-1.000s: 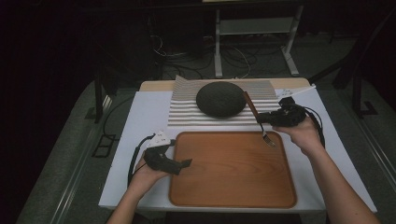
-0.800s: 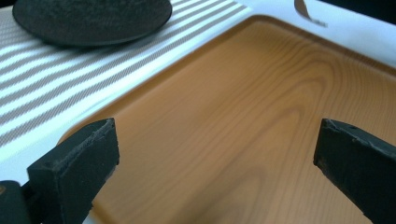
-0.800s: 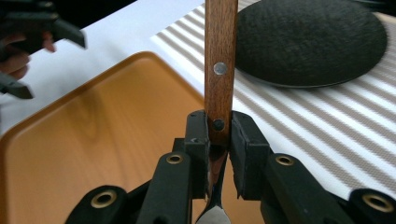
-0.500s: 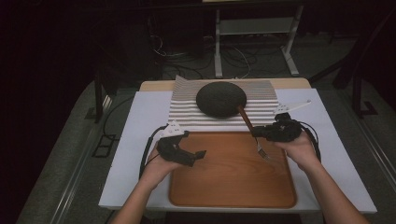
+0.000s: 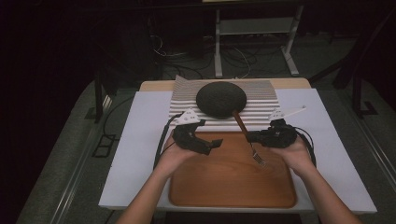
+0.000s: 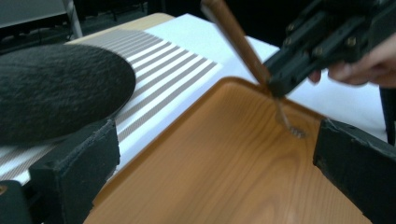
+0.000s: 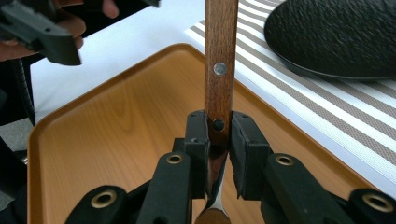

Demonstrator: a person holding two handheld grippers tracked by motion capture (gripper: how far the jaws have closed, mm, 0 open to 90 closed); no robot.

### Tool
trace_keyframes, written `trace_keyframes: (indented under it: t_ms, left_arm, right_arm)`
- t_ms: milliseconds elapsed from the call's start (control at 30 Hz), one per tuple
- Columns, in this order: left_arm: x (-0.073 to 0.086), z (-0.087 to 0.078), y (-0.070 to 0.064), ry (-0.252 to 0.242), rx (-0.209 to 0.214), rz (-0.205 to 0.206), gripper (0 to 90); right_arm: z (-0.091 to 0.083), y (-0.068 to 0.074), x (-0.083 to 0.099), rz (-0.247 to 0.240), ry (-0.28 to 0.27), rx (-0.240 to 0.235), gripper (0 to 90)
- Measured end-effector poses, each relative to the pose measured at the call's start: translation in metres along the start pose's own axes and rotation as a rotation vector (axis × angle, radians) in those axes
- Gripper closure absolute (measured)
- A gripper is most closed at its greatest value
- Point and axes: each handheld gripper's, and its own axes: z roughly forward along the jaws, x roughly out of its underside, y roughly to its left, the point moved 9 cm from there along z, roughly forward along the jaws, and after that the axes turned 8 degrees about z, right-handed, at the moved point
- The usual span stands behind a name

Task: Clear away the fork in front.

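Observation:
A fork with a wooden handle (image 5: 240, 124) slants from the dark plate's edge down over the wooden tray (image 5: 229, 186), tines (image 5: 258, 159) low above the wood. My right gripper (image 5: 251, 137) is shut on the handle near its metal neck; its own view has both pads clamped on the wood (image 7: 220, 46). My left gripper (image 5: 211, 133) hovers open over the tray's back left part, nothing between its jaws. In the left gripper view the fork (image 6: 238, 44) and the right gripper (image 6: 322, 42) lie ahead, above the tray (image 6: 210, 154).
A dark round plate (image 5: 221, 99) sits upside down or domed on a striped placemat (image 5: 264, 109) behind the tray. A white sheet (image 5: 140, 140) covers the table. Cables trail from both grippers. Dark floor and a metal stand (image 5: 252, 32) lie beyond.
My right gripper carried the fork left and nearer, from beside the placemat to over the tray. My left gripper rose from the tray's left edge to its back left part.

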Motion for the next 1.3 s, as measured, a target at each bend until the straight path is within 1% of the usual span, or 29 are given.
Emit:
trace_keyframes:
  t_ms: [33, 67, 100, 133, 200, 233, 267, 333, 367, 400, 467, 500, 567, 600, 667, 700, 733, 767, 800, 833, 867, 933, 967, 1000, 1067, 1100, 1133, 1167, 1300]
  left_arm:
    - [-0.003, 0.002, -0.001, -0.006, -0.003, -0.001, 5.9]
    - [-0.005, 0.003, -0.002, -0.013, 0.003, -0.001, 5.9]
    - [-0.007, 0.005, -0.003, -0.02, 0.01, 0.001, 9.1]
    - [-0.007, 0.006, -0.005, -0.021, 0.013, -0.001, 9.1]
    - [-0.008, 0.009, -0.007, -0.029, 0.024, -0.013, 12.8]
    - [-0.009, 0.01, -0.008, -0.036, 0.033, -0.023, 12.8]
    - [-0.01, 0.013, -0.01, -0.041, 0.039, -0.038, 14.7]
    - [-0.01, 0.014, -0.011, -0.041, 0.037, -0.037, 15.2]
    - [-0.011, 0.015, -0.012, -0.046, 0.035, -0.036, 18.2]
    - [-0.011, 0.015, -0.012, -0.046, 0.035, -0.036, 20.0]
    - [-0.014, 0.015, -0.014, -0.072, 0.053, -0.067, 25.1]
    - [-0.015, 0.015, -0.014, -0.08, 0.062, -0.076, 26.9]
    - [-0.015, 0.016, -0.015, -0.085, 0.073, -0.091, 32.1]
    - [-0.015, 0.016, -0.015, -0.085, 0.073, -0.091, 32.9]
    - [-0.014, 0.019, -0.017, -0.082, 0.077, -0.092, 37.5]
    - [-0.013, 0.02, -0.017, -0.078, 0.075, -0.096, 38.9]
    - [-0.012, 0.021, -0.019, -0.081, 0.082, -0.108, 41.8]
    - [-0.012, 0.021, -0.019, -0.081, 0.082, -0.108, 45.0]
    - [-0.011, 0.021, -0.019, -0.082, 0.082, -0.113, 45.0]
    - [-0.01, 0.022, -0.02, -0.086, 0.089, -0.118, 49.5]
    - [-0.01, 0.022, -0.02, -0.086, 0.092, -0.124, 51.0]
    - [-0.009, 0.023, -0.021, -0.083, 0.092, -0.124, 55.7]
    - [-0.009, 0.023, -0.021, -0.084, 0.096, -0.13, 59.1]
    - [-0.009, 0.023, -0.021, -0.084, 0.096, -0.13, 60.9]
    - [-0.01, 0.022, -0.022, -0.095, 0.105, -0.142, 66.0]
    - [-0.011, 0.021, -0.022, -0.101, 0.113, -0.152, 67.5]
    - [-0.011, 0.021, -0.022, -0.101, 0.113, -0.152, 69.0]
    - [-0.012, 0.02, -0.022, -0.114, 0.132, -0.167, 71.1]
    - [-0.014, 0.017, -0.024, -0.131, 0.147, -0.169, 75.3]
  right_arm:
    - [0.001, 0.004, 0.0, -0.002, -0.005, -0.012, 76.9]
    - [0.001, 0.004, 0.0, -0.002, -0.005, -0.012, 76.9]
    - [0.003, 0.007, 0.0, -0.009, -0.001, -0.015, 76.8]
    - [0.003, 0.007, 0.0, -0.009, -0.001, -0.015, 76.8]
    - [0.006, 0.012, 0.001, -0.017, -0.005, -0.022, 76.8]
    - [0.006, 0.012, 0.001, -0.017, -0.005, -0.022, 76.8]
    - [0.007, 0.016, 0.001, -0.021, -0.011, -0.029, 76.9]
    - [0.008, 0.018, 0.001, -0.026, -0.012, -0.032, 76.8]
    - [0.009, 0.022, 0.0, -0.036, -0.016, -0.037, 76.8]
    - [0.009, 0.022, 0.0, -0.036, -0.016, -0.037, 76.8]
    - [0.011, 0.027, -0.001, -0.043, -0.019, -0.044, 76.8]
    - [0.012, 0.029, -0.001, -0.044, -0.02, -0.048, 76.8]
    - [0.014, 0.033, -0.002, -0.052, -0.02, -0.05, 76.8]
    - [0.014, 0.033, -0.002, -0.052, -0.02, -0.05, 76.8]
    - [0.017, 0.037, -0.002, -0.06, -0.025, -0.052, 76.8]
    - [0.017, 0.038, -0.002, -0.062, -0.024, -0.052, 76.8]
    - [0.017, 0.039, -0.003, -0.063, -0.03, -0.049, 76.8]
    - [0.017, 0.04, -0.003, -0.063, -0.031, -0.055, 76.8]
    - [0.017, 0.04, -0.003, -0.063, -0.031, -0.055, 76.8]
    - [0.018, 0.041, -0.004, -0.072, -0.031, -0.053, 76.8]
    - [0.018, 0.042, -0.004, -0.071, -0.031, -0.057, 76.7]
    - [0.019, 0.043, -0.005, -0.071, -0.032, -0.058, 76.8]
    - [0.019, 0.044, -0.005, -0.081, -0.039, -0.049, 76.7]
    - [0.02, 0.044, -0.005, -0.083, -0.041, -0.046, 76.7]
    - [0.02, 0.044, -0.005, -0.085, -0.04, -0.044, 76.7]
    - [0.021, 0.044, -0.005, -0.084, -0.042, -0.046, 76.7]
    - [0.021, 0.044, -0.005, -0.084, -0.042, -0.046, 76.7]
    - [0.021, 0.045, -0.005, -0.093, -0.041, -0.039, 76.7]
    - [0.023, 0.047, -0.006, -0.104, -0.041, -0.034, 76.6]
